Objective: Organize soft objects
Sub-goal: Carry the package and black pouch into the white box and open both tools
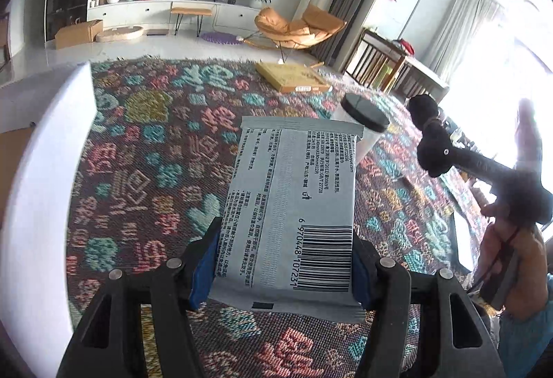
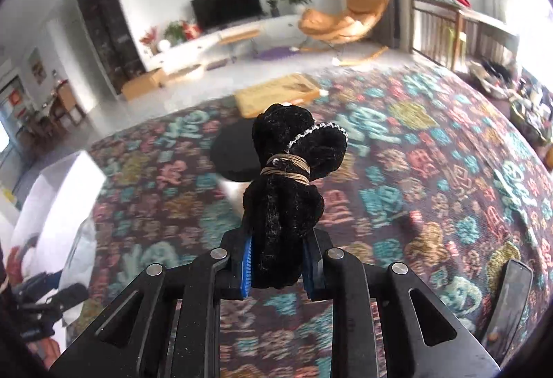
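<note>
My left gripper (image 1: 285, 257) is shut on a grey wet-wipe packet (image 1: 290, 205) with a barcode, held flat above the patterned cloth (image 1: 155, 153). My right gripper (image 2: 281, 265) is shut on a black velvet scrunchie (image 2: 290, 184) bound with tan thread, held upright above the cloth. The scrunchie and the right gripper also show in the left wrist view (image 1: 432, 143), to the right of the packet. A white cup with a black lid (image 1: 366, 119) stands just beyond the packet; its lid shows behind the scrunchie in the right wrist view (image 2: 235, 153).
A white box (image 1: 45, 170) stands at the cloth's left edge, also in the right wrist view (image 2: 58, 198). A flat yellow box (image 1: 293, 77) lies at the far edge. A dark flat object (image 2: 508, 295) lies at the right. Clutter sits at the far right (image 2: 518, 94).
</note>
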Motion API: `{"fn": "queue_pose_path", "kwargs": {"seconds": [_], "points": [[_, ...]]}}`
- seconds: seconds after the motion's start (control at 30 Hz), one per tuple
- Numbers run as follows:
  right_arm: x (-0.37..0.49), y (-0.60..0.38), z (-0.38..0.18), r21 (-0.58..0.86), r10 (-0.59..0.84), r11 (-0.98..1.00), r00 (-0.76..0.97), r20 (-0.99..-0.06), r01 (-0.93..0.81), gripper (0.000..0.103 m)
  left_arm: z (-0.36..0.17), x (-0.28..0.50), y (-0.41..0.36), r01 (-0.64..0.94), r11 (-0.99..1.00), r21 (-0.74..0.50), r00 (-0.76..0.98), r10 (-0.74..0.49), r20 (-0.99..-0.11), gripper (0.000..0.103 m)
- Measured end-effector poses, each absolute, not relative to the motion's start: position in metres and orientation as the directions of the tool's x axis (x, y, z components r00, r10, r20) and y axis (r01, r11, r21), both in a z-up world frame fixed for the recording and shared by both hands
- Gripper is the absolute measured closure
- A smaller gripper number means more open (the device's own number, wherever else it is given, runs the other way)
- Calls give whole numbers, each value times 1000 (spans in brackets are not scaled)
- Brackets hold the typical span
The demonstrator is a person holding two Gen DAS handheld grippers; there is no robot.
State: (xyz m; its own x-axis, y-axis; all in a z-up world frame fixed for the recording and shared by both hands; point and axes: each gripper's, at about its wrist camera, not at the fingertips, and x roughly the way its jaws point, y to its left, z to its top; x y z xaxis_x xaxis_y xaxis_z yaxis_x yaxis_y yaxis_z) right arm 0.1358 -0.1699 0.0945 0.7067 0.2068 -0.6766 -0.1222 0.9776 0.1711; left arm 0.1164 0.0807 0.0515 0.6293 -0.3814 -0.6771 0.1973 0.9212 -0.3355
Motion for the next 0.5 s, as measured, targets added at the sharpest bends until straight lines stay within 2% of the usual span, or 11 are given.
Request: {"fn": "queue_pose_path", "kwargs": {"seconds": [0.17,0.3,0.4,0.43,0.5], "points": [[105,-45,146,211,448,884,632,-632,-416,79,102,78,183,70,955,-289,725,-248,-642,40],[90,57,168,311,629,751,488,-605,-583,79,112,43,273,-124,980,-158,739,-15,-674,40],[79,127,168,358,698,668,382,-606,-653,77,101,21,323,-259,963,-73,695,134,-706,37],[76,146,163,381,715,646,351,-605,-661,69,96,16,335,-304,951,-45,678,183,-712,33],[74,185,147,408,736,601,277,-618,-687,37,84,7,353,-352,935,-29,654,224,-723,11]]}}
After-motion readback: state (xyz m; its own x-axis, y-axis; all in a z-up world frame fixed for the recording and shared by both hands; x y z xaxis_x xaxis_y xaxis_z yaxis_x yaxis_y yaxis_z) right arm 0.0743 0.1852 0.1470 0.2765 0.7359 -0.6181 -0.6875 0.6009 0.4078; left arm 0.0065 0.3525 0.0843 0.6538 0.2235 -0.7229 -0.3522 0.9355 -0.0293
